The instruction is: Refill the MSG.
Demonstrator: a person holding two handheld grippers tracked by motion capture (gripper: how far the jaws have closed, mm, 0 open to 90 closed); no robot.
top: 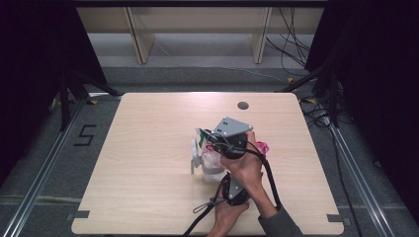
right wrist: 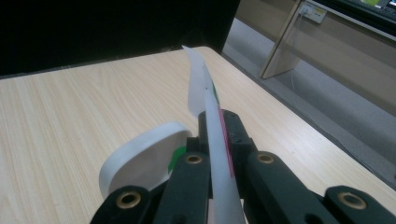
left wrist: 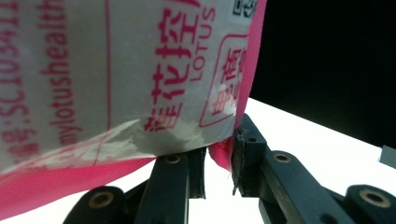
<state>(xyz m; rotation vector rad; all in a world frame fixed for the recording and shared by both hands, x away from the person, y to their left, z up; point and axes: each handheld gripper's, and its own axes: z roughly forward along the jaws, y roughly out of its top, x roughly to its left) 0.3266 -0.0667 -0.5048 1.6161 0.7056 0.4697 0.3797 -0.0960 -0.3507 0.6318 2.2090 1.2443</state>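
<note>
A white and pink plastic pack [top: 211, 164] with pink printed lettering [left wrist: 116, 70] is held just above the wooden table [top: 148, 148], right of its middle. My left gripper [left wrist: 219, 163] comes up from below and is shut on the pack's pink bottom edge. In the high view this gripper [top: 226, 183] sits under the person's right hand. My right gripper [right wrist: 215, 126] is shut on a thin white flap [right wrist: 198, 84] that stands on edge between its jaws. That gripper [top: 207, 140] carries a grey plate and points left. A curled white strip [right wrist: 144, 158] hangs beside its jaws.
The table has a round grommet hole [top: 242, 105] near its far edge. Bare wood [right wrist: 70, 116] spreads to the left of the hands. Cables [top: 269, 173] trail from both grippers toward the near edge. Wooden shelf legs [top: 141, 39] stand on the floor beyond the table.
</note>
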